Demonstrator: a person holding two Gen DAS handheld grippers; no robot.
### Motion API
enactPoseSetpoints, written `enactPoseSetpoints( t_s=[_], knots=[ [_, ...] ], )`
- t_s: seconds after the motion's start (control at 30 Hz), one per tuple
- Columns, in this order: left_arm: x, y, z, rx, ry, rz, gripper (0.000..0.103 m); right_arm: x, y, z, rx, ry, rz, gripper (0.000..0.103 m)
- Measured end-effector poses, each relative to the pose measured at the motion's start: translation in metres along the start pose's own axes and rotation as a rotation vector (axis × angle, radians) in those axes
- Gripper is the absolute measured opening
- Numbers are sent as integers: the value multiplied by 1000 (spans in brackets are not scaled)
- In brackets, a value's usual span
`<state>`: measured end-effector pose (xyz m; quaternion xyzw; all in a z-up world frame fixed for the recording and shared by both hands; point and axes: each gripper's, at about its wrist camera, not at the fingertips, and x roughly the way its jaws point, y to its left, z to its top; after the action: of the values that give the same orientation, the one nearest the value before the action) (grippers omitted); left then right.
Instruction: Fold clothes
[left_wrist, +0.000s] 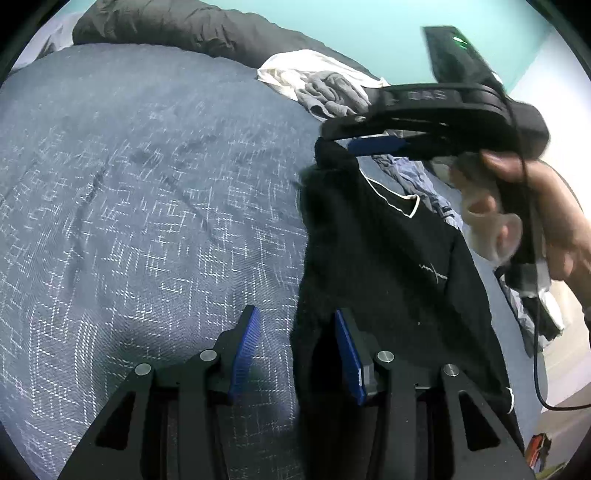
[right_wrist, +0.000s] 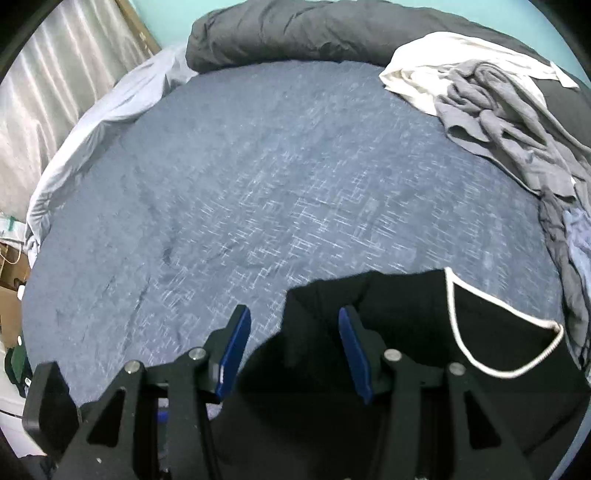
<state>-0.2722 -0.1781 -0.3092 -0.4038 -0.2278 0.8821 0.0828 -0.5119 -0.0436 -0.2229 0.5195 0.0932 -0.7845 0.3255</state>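
Left wrist view: your left gripper (left_wrist: 295, 354) stands part-way apart over the bed's dark blue bedspread with a white crosshatch weave (left_wrist: 147, 221). The edge of the black T-shirt with white-piped neckline (left_wrist: 388, 258) hangs between its blue pads, draping against the right-hand pad (left_wrist: 349, 358); the left-hand pad is clear of the cloth, so nothing is clamped. Your right gripper (left_wrist: 373, 142) appears at upper right, lying sideways in your hand (left_wrist: 517, 206), with a bunched corner of the same shirt at its tip. Whether that corner is pinched cannot be told from this view.

Right wrist view: your right gripper (right_wrist: 293, 350) is likewise half spread. The black shirt (right_wrist: 424, 350) lies across the lower right of the bedspread (right_wrist: 258, 184), its fabric passing between the pads and resting by the right-hand one; the left-hand pad (right_wrist: 232, 354) stands free. A crumpled grey garment (right_wrist: 498, 122) lies on a white one (right_wrist: 424, 62) at the far right, against a rolled dark grey duvet (right_wrist: 314, 33)
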Motion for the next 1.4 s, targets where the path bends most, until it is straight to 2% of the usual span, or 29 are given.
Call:
enactPoseSetpoints(
  t_s=[0.07,0.1,0.13,0.17,0.23,0.33,0.4,0.6,0.7,0.8,0.9,1.0,1.07,1.17,1.27,1.4],
  knots=[
    [1,0,0,-2,0,-1,46,11,3,3,-17,28,-29,36],
    [1,1,-1,-4,1,-2,46,17,4,4,-28,42,-43,27],
    [1,1,-1,-6,1,-3,45,21,5,4,-35,50,-55,13],
    [1,1,-2,-6,1,-3,45,22,3,4,-30,48,-58,8],
    [2,0,-2,-4,2,-1,45,19,-4,5,3,12,-40,5],
    [2,0,-2,-2,3,1,45,8,-24,8,102,-74,10,4],
    [2,0,-3,-3,4,1,45,10,-31,9,136,-96,42,4],
    [3,1,-4,-7,6,2,45,29,-31,15,149,-86,74,4],
    [4,2,-3,-9,7,-3,45,36,-34,18,164,-60,50,4],
    [4,2,-3,-9,8,-6,45,25,-45,21,210,-109,38,4],
    [3,2,-3,-11,8,-8,45,10,-49,23,195,-139,56,4],
    [2,2,-5,-12,8,-8,45,-2,-42,20,141,-164,133,5],
    [2,2,-5,-12,7,-7,45,0,-28,16,75,-144,162,5],
    [1,2,-5,-8,8,-2,45,18,-19,8,36,-69,139,5],
    [3,3,-4,-9,9,-5,45,35,-27,7,89,-51,101,5],
    [3,4,-4,-7,10,-6,45,22,-39,11,138,-136,49,5]
  ],
)
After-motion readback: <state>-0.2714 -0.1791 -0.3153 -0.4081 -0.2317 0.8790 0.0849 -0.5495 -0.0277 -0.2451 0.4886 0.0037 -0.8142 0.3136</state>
